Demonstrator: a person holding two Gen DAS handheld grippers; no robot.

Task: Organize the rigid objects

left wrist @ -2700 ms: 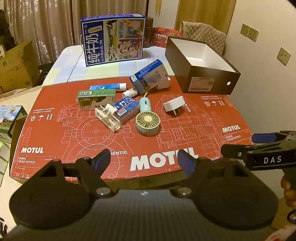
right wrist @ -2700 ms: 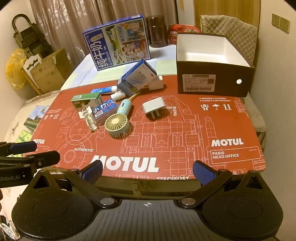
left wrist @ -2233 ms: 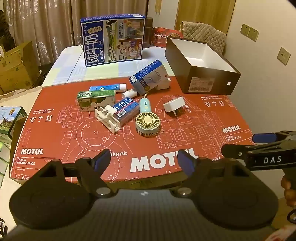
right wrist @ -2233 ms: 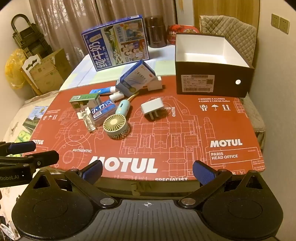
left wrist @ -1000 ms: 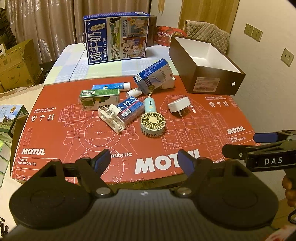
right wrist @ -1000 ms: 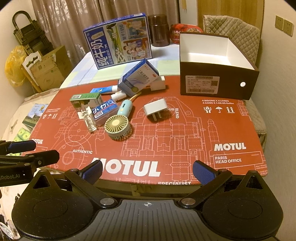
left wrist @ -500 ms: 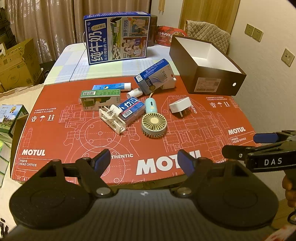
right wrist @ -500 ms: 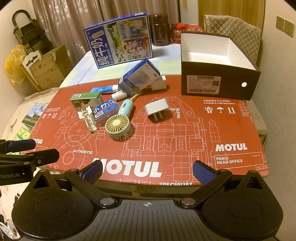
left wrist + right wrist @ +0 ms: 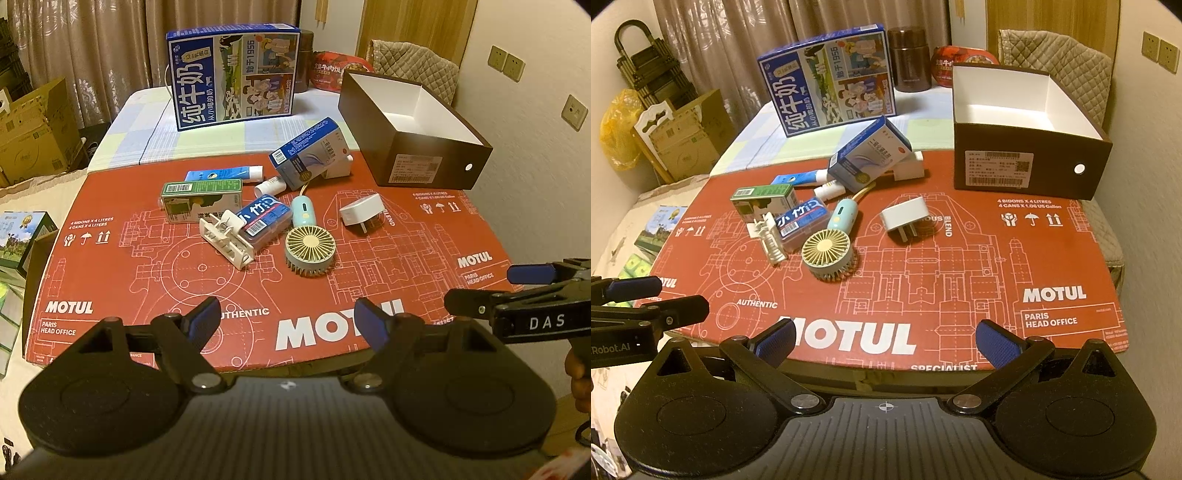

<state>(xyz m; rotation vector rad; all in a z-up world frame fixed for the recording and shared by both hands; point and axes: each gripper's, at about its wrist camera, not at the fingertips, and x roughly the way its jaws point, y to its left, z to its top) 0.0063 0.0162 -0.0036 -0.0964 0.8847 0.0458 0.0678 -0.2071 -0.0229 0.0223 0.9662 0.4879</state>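
Observation:
Small items lie in a cluster on a red MOTUL cardboard sheet [image 9: 369, 291]: a hand fan [image 9: 309, 251] [image 9: 830, 256], a white plug adapter [image 9: 362, 213] [image 9: 905, 218], a blue-red pack [image 9: 264, 219], a white plastic rack [image 9: 226, 242], a green box [image 9: 201, 199], a blue tube [image 9: 223, 174] and a blue-white box [image 9: 308, 157] [image 9: 870, 155]. An open dark box with a white inside [image 9: 413, 133] [image 9: 1027, 144] stands at the back right. My left gripper [image 9: 288, 323] and right gripper [image 9: 884, 341] are open and empty at the near edge, well short of the cluster.
A big blue milk carton [image 9: 232, 74] stands behind the sheet with a brown flask [image 9: 908, 59] and a red tin [image 9: 960, 61]. Cardboard boxes [image 9: 29, 136] stand at the left. A wall [image 9: 535, 129] and a quilted chair [image 9: 1060, 70] are at the right.
Both grippers have moved slightly forward toward the table, so the items look a little nearer. The jaws have stayed open and nothing on the sheet has moved.

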